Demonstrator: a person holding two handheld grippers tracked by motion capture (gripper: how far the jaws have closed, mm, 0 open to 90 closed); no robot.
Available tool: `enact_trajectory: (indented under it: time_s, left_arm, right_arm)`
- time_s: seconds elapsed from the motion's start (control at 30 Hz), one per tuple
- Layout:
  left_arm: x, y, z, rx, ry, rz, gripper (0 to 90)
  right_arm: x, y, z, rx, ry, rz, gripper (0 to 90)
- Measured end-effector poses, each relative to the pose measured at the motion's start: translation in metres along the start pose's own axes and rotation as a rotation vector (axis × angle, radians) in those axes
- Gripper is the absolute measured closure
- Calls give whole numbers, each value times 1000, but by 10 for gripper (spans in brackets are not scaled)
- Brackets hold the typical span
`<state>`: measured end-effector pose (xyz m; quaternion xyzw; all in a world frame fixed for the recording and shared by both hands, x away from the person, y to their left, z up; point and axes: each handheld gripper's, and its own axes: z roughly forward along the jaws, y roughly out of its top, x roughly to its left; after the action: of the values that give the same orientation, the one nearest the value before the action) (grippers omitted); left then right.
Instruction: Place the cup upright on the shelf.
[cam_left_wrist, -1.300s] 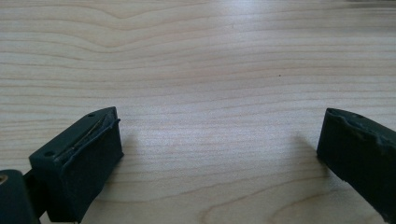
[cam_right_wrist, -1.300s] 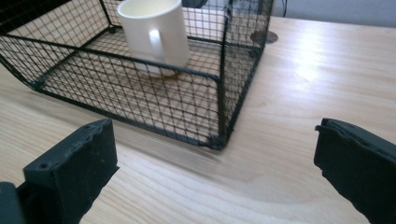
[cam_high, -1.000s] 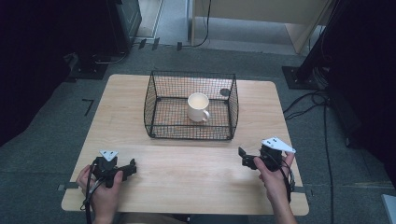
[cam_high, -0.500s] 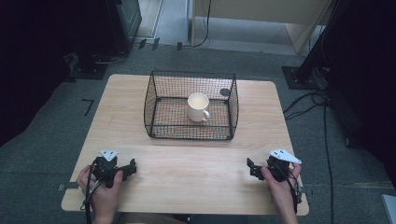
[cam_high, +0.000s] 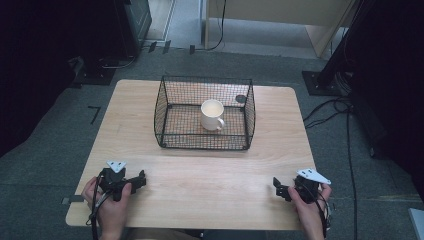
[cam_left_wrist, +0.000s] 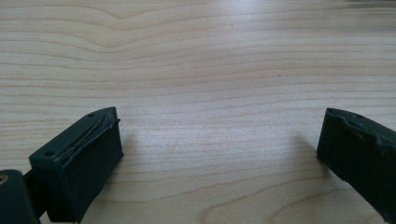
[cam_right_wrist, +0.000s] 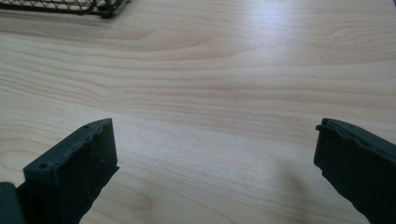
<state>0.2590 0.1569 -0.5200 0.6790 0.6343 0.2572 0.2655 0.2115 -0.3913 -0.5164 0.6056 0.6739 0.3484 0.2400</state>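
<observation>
A black wire basket (cam_high: 205, 142) stands on the middle of the wooden table (cam_high: 210, 175), toward the far side. Inside it a white mug (cam_high: 212, 114) sits upright with its handle toward the front right. My left gripper (cam_high: 140, 180) rests on the table near the front left corner, pointing right, open and holding nothing. In the left gripper view the left gripper (cam_left_wrist: 219, 114) has bare wood between its jaws. My right gripper (cam_high: 278, 189) lies near the front right corner, pointing left. Seen from its own camera, the right gripper (cam_right_wrist: 214, 123) is open and holds nothing, with a corner of the basket (cam_right_wrist: 93, 5) at the top.
A small dark round thing (cam_high: 240, 98) sits by the basket's far right corner. Cables (cam_high: 345, 130) trail over the grey floor to the right of the table, near a black stand base (cam_high: 322, 82). Dark equipment (cam_high: 132, 20) stands at the back left.
My right gripper has moved back toward the front edge of the table and slightly right. The left gripper, basket and mug have stayed put.
</observation>
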Motion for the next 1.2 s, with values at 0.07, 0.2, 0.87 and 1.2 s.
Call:
enact_trajectory:
  time_s: [0.07,0.2,0.87,1.2]
  left_arm:
    - [0,0,0,0,0,0,1]
    - [0,0,0,0,0,0,0]
    - [0,0,0,0,1,0,1]
    - [0,0,0,-1,0,0,1]
  right_arm:
    - [-3,-2,-1,9,-7,9,0]
    - [-8,-9,-2,41,-44,-2,0]
    - [-18,-16,-4,76,-96,-8,0]
    - [-18,-16,-4,75,-95,-8,0]
